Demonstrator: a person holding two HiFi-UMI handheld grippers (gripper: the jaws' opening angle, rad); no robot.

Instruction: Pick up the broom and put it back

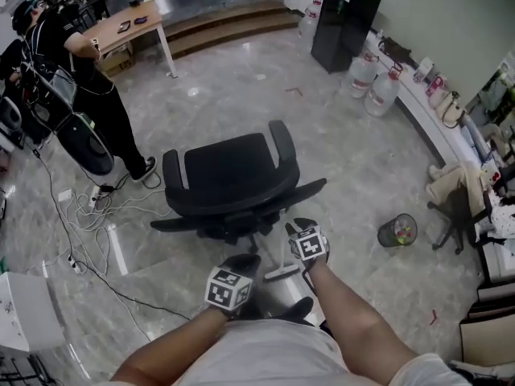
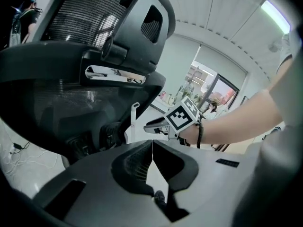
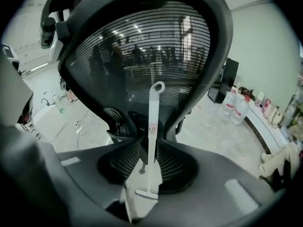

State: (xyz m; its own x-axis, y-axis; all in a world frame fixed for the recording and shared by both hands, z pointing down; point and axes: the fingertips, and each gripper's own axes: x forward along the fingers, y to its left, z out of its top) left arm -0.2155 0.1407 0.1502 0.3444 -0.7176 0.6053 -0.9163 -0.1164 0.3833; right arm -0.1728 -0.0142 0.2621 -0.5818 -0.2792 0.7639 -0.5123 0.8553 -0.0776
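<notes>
Right tongs (image 3: 147,145) outstretched, loosely straddling broom (image 3: 154,112)

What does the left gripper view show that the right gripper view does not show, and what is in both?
Only the left gripper view shows the right gripper, with its marker cube, and the person's forearm. Only the right gripper view shows the water bottles, the black cabinet, and the white broom handle standing upright between the right gripper's parted jaws. Both show the black office chair and that handle.
</notes>
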